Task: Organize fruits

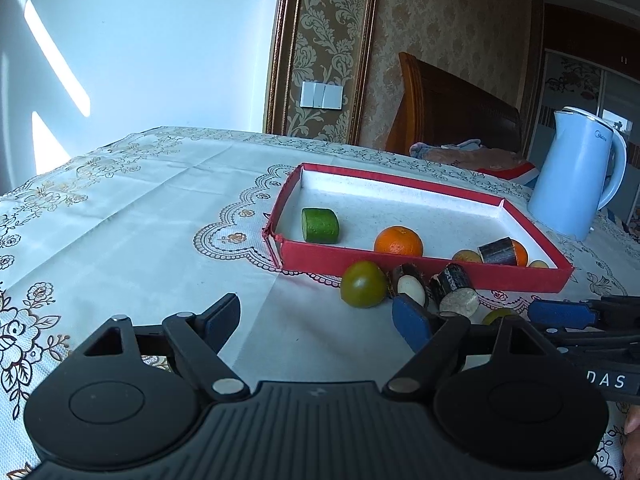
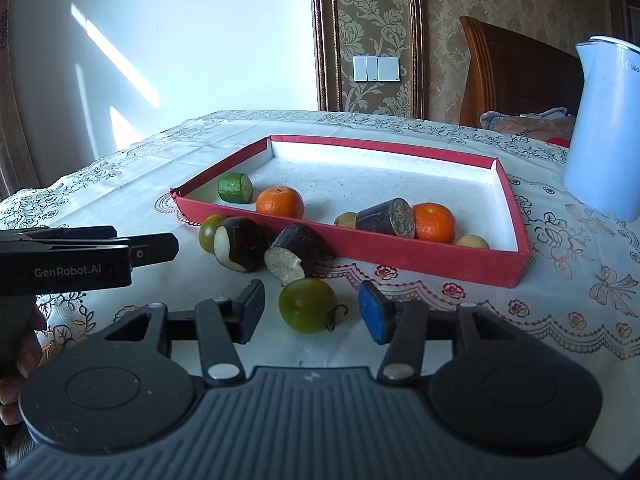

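A green tomato (image 2: 308, 306) lies on the tablecloth between the fingers of my right gripper (image 2: 313, 313), which is open; neither pad touches it. Behind it lie a second green tomato (image 2: 210, 234) and two dark-skinned pieces with white cut faces (image 2: 240, 250) (image 2: 294, 252), against the red tray (image 2: 400, 254). In the tray are a green cucumber piece (image 2: 235, 188), two oranges (image 2: 280, 202) (image 2: 434, 222), a dark piece (image 2: 386, 218) and two small yellow fruits (image 2: 346, 220). My left gripper (image 1: 320, 320) is open and empty, short of a green tomato (image 1: 364, 284).
A pale blue kettle (image 2: 604, 128) stands to the right of the tray. A wooden headboard (image 1: 452, 108) and bedding lie beyond the table's far edge. The left gripper (image 2: 172, 246) reaches in from the left edge, a person's hand (image 2: 24, 344) behind it.
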{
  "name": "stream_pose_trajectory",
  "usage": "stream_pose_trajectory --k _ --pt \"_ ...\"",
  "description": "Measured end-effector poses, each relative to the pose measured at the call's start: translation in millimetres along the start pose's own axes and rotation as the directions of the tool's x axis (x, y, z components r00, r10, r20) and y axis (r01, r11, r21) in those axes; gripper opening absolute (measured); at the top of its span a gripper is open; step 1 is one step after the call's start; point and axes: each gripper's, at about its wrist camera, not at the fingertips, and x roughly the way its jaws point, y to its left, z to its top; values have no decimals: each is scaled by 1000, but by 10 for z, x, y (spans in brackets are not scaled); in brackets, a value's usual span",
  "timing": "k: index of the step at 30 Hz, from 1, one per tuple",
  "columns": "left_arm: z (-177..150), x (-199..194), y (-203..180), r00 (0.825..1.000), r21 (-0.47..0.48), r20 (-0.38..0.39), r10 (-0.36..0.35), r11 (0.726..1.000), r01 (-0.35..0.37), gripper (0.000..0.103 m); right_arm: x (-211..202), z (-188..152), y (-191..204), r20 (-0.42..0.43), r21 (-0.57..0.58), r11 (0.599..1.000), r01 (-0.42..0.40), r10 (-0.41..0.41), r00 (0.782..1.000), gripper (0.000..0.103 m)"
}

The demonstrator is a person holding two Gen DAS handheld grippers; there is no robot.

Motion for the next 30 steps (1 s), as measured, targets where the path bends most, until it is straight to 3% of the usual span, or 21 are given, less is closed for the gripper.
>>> stream_pose_trajectory --k 15,18,30 --pt "2 65 -25 1000 10 -31 1 1000 -1 83 187 36 18 -80 -3 1000 8 -8 997 48" --pt "-3 72 -32 999 14 -35 4 1000 -4 83 222 34 14 -98 1 1000 13 -13 995 38" --pt "8 93 -98 999 38 -46 -11 999 13 83 183 31 -35 -86 30 999 15 -13 996 33"
